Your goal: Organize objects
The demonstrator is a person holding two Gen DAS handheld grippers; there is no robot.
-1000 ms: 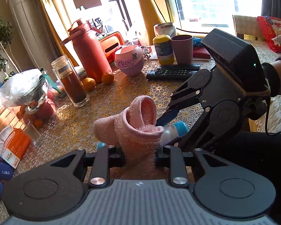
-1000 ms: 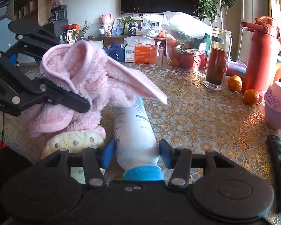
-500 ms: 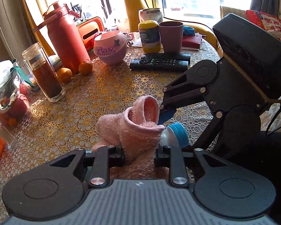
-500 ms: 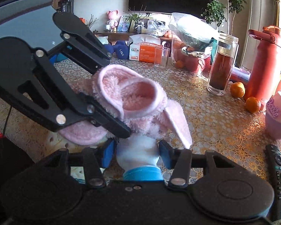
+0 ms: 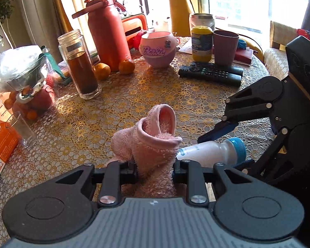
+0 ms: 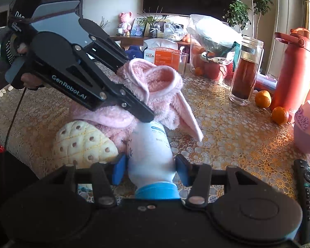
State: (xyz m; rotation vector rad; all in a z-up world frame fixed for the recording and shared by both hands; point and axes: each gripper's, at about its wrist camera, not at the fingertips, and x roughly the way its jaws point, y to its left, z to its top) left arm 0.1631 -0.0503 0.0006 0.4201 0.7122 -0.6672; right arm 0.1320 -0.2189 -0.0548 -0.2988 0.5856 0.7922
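Observation:
My left gripper (image 5: 155, 165) is shut on a fluffy pink slipper (image 5: 155, 144) and holds its opening up above the table; the slipper (image 6: 155, 82) also shows in the right wrist view with its cream dotted sole (image 6: 82, 144). My right gripper (image 6: 150, 169) is shut on a white bottle with a blue cap (image 6: 150, 155). The bottle (image 5: 208, 152) lies level, its base touching the slipper's side just below the opening. The left gripper (image 6: 134, 105) is seen from the side, the right gripper (image 5: 223, 142) at the right.
On the lace-covered table (image 5: 134, 103) stand a red flask (image 5: 105, 33), a glass jar of dark liquid (image 5: 80, 62), two oranges (image 5: 113, 68), a pink Barbie pot (image 5: 157, 49), two remotes (image 5: 210, 74), a yellow-lidded tub (image 5: 202, 43), a mauve cup (image 5: 225, 47) and a fruit bag (image 5: 22, 78).
The bottle has drawn back out from under the slipper's cuff and more of its body shows. My left gripper has tilted the slipper's opening toward the bottle.

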